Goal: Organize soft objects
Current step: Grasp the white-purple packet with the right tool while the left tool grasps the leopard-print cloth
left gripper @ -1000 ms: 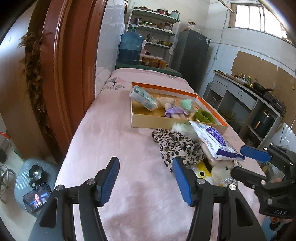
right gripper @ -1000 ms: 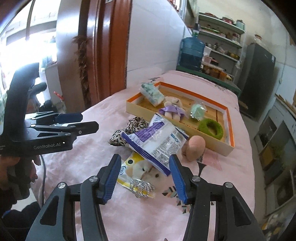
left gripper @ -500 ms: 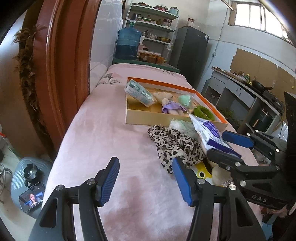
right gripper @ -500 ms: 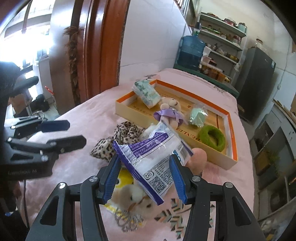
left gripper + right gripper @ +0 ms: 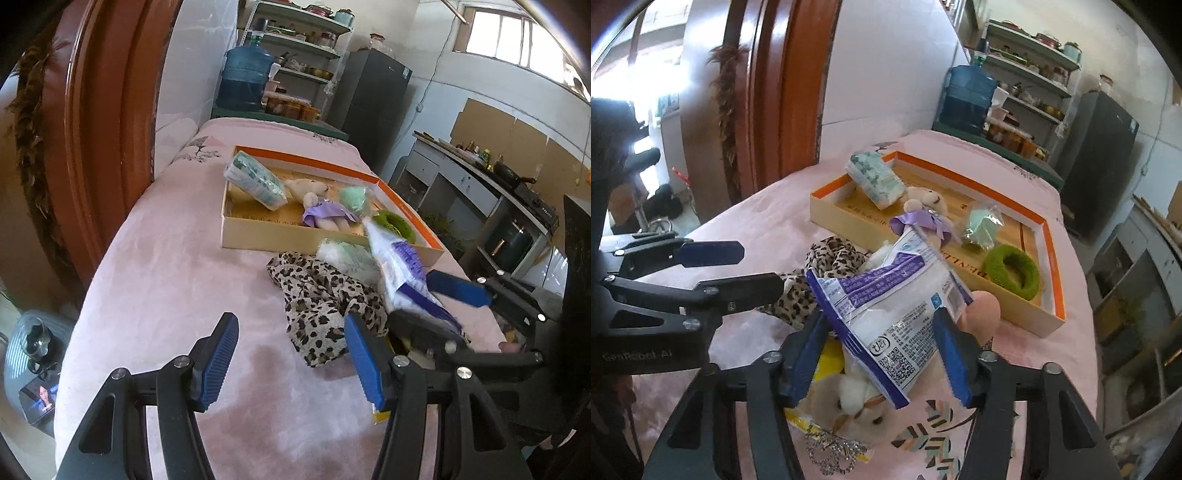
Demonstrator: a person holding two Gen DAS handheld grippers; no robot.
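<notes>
A white and purple plastic packet [image 5: 890, 314] lies tilted between the fingers of my right gripper [image 5: 882, 354], which stands open around it; the same packet [image 5: 402, 273] and gripper [image 5: 428, 299] show in the left wrist view. My left gripper [image 5: 291, 362] is open and empty over the pink cover, near a leopard-print cloth [image 5: 321, 299]. An orange-rimmed box [image 5: 1049, 236] holds a tissue pack [image 5: 875, 177], a plush in a purple dress [image 5: 923, 218], a mint packet [image 5: 982, 225] and a green ring [image 5: 1012, 266].
A white plush in a yellow packet [image 5: 849, 398] lies under the packet, with a pink round toy [image 5: 982, 310] beside it. A wooden headboard [image 5: 103, 122] stands at the left. A water jug [image 5: 243, 77], shelves and a dark fridge [image 5: 373, 103] stand behind the bed.
My right gripper has moved forward so that its fingers now stand around the white and purple packet. My left gripper has shifted slightly forward and stays open.
</notes>
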